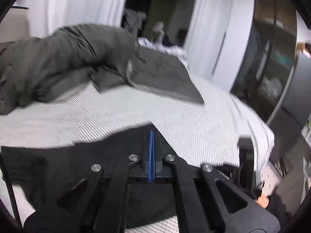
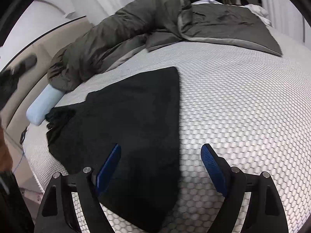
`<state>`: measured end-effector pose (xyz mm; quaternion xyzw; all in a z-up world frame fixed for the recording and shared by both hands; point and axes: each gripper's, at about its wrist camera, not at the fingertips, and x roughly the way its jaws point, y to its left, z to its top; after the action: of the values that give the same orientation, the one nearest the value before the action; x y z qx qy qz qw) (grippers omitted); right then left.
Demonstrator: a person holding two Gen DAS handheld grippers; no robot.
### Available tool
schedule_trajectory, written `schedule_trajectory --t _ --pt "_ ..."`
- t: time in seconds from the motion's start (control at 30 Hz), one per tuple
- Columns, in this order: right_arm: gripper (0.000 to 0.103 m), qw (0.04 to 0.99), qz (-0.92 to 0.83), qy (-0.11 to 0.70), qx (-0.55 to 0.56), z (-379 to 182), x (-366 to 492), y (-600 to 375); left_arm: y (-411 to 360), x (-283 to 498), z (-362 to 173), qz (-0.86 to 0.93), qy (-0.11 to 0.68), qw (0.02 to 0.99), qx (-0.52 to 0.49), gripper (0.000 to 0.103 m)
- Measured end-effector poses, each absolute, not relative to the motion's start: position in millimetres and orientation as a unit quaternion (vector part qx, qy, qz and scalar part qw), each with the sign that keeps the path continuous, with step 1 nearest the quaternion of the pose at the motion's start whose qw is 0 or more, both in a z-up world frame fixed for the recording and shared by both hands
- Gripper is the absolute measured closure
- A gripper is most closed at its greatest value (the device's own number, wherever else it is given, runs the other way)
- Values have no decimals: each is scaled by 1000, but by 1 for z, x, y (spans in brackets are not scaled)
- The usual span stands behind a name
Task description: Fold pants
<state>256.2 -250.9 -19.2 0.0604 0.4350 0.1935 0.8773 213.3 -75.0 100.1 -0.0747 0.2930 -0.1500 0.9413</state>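
Pants (image 2: 132,120), black and already doubled into a long flat panel, lie on the white honeycomb-patterned bed (image 2: 243,116), with one straight edge running away from the right wrist camera and a bunched end near a pale blue roll (image 2: 43,104) at the bed's side. That flat, squared lie suggests they were spread so a further fold can be laid cleanly. Right gripper (image 2: 161,167) hovers over the near end with its jaws wide apart and nothing between them; one blue pad sits above the cloth, the other above bare bed, straddling the straight edge, probably to take it. Left gripper (image 1: 151,149) has its jaws pressed together; black cloth (image 1: 77,159) lies right under and around them, so it likely pinches the pants, though blur hides the contact itself. Beyond lies a rumpled dark grey duvet (image 2: 120,31), clear of the pants.
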Motion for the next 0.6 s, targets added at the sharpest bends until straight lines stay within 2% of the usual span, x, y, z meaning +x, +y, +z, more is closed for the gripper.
schedule_trajectory --t 0.1,0.17,0.2,0.27,0.33,0.4,0.6 --pt "17 875 190 440 64 -20 257 -259 -83 215 72 -128 325 935 -68 101" --pt "17 876 189 440 55 -20 255 -260 -70 217 50 -100 353 926 -88 89" --pt "17 876 189 441 52 -21 255 -259 -57 212 42 -93 358 923 -102 80" --pt "17 873 194 444 46 -21 253 -256 -14 205 20 -62 361 919 -145 66" --pt "17 875 197 441 37 -21 251 -253 37 184 9 -11 349 915 -200 48" --pt "17 876 200 439 28 -20 250 -249 84 158 -3 39 334 906 -257 40" --pt "17 874 206 440 14 -22 252 -237 206 133 -46 98 318 848 -413 38"
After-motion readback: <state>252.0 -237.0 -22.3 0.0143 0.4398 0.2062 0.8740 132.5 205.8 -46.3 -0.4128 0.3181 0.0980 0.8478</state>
